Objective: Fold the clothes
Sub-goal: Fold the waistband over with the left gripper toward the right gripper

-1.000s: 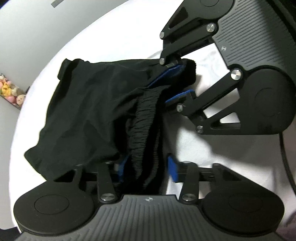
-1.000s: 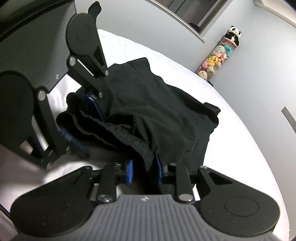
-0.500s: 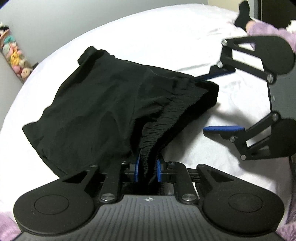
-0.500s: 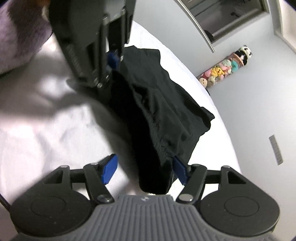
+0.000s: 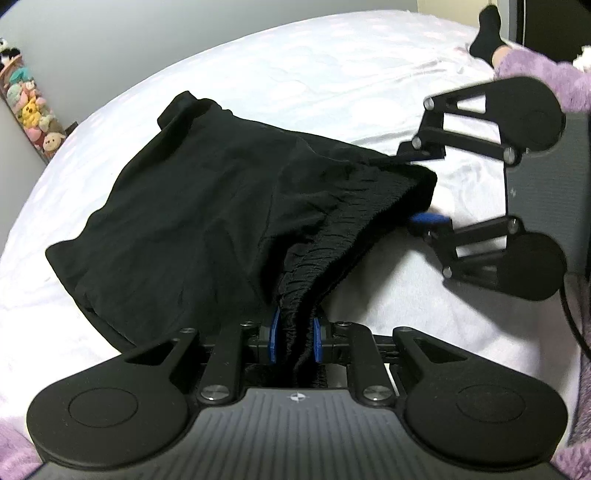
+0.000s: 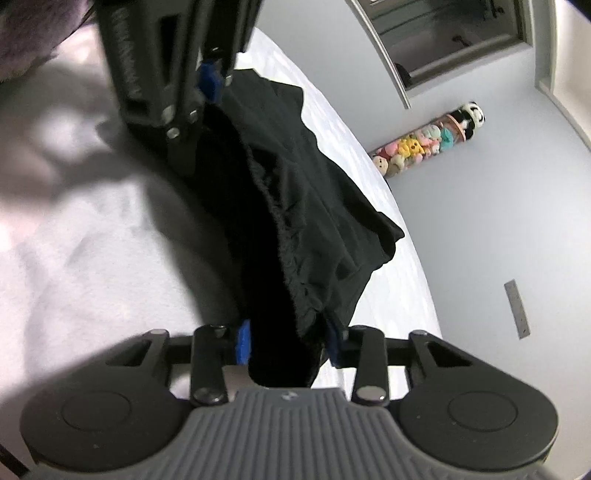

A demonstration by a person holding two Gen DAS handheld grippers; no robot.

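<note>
Black shorts (image 5: 184,206) lie on a white bed (image 5: 295,74) with the gathered waistband lifted between the two grippers. My left gripper (image 5: 295,339) is shut on one end of the waistband, its blue pads pinching the bunched fabric. In the right wrist view the shorts (image 6: 314,192) run from my left gripper (image 6: 218,81) at the top down into my right gripper (image 6: 288,341). The right gripper's jaws are closing with the other waistband end between them, and both blue pads touch the cloth. From the left wrist view, my right gripper (image 5: 424,186) straddles that end.
A tall clear tube of plush toys (image 6: 424,144) stands by the grey wall past the bed's far edge. A person's foot in a black sock (image 5: 487,33) and a fuzzy purple garment (image 5: 535,81) rest at the bed's right side. White sheet (image 6: 92,240) spreads around the shorts.
The left gripper closed on the waistband. The right gripper let go, swung out wide, then came back onto the waistband's other end. The two grippers now stand farther apart.
</note>
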